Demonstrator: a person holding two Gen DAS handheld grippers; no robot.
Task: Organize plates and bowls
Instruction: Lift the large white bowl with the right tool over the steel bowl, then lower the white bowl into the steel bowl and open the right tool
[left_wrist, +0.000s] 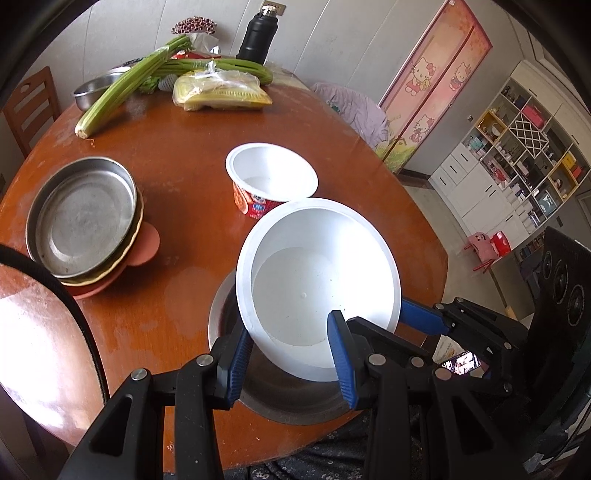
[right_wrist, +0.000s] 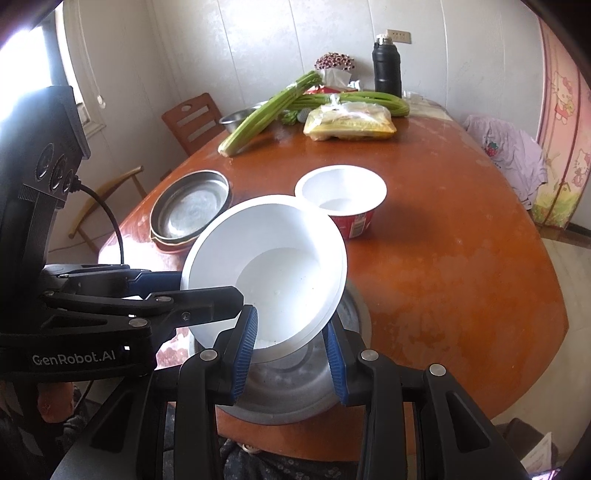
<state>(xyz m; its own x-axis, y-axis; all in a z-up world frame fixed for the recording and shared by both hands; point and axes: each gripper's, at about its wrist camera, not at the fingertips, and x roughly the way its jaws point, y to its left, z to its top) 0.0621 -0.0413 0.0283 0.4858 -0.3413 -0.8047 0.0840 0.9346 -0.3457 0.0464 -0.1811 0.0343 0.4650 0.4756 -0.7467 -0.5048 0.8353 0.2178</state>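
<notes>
- Blue ribbed pads of the left gripper (left_wrist: 290, 328) sit narrowly set at 6 o'clock in the left wrist view. They pinch the near rim of the white bowl (left_wrist: 317, 266), with one pad against its outer wall and the other over its smooth inner face.
- From the right wrist view, the right gripper (right_wrist: 290, 321) also stands narrow, its pads closed on the same bowl's lower rim at 6 o'clock.
- That bowl is round, matte and thin-walled with a broad flat lip. It is held tilted, its mouth facing the cameras.
- Directly beneath it, at the table's near edge, rests a dull steel bowl (left_wrist: 280, 398), round and lightly scuffed.
- Its support is the round table (left_wrist: 177, 177), glossy orange-brown wood with worn, pale patches.
- At 12 o'clock from the held bowl stands a paper noodle cup (left_wrist: 271, 173), white inside, red printed outside, upright and apart from it.
- At 9 o'clock lies a plate stack (left_wrist: 81, 218): a scratched steel pan on a yellow fluted dish on a terracotta plate with a rounded ear.
- Farther off, toward 11 o'clock, are long ribbed celery stalks (left_wrist: 122, 88), a crinkled clear noodle bag (left_wrist: 221, 88) and a black cylindrical flask (left_wrist: 256, 35).
</notes>
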